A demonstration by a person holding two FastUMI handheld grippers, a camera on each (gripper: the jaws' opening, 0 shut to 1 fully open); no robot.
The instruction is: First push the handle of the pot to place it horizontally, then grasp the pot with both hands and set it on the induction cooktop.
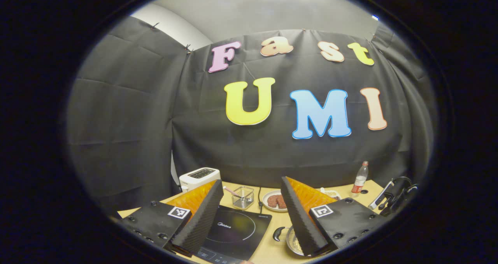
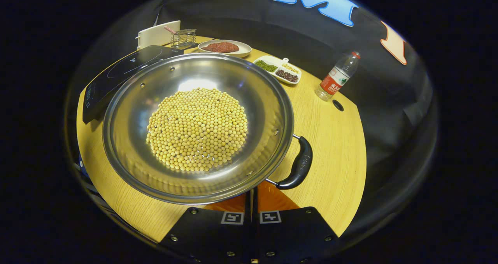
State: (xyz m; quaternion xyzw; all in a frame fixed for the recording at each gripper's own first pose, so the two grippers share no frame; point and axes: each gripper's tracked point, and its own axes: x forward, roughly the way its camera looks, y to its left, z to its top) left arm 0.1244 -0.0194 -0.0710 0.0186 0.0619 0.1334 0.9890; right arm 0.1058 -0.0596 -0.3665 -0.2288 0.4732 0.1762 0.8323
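The pot, a wide steel pan holding a heap of yellow beans, sits on the wooden bench just beside the cooktop, its rim overlapping the cooktop's near edge in the right gripper view. One dark handle juts from the pot's right side, angled toward the right tool, whose two fingers are pressed together under the pot's near rim — nothing can be seen between them. Behind the pot stand a wire basket, a plate of brown patties, a divided dish of beans and seeds and a water bottle, all well apart from the handle. In the left gripper view the left tool is held above the bench with its fingers spread wide — the cooktop lies between them. A toaster stands at the back left, and the pot's other handle and a sliver of its rim show just beside the right-hand finger.
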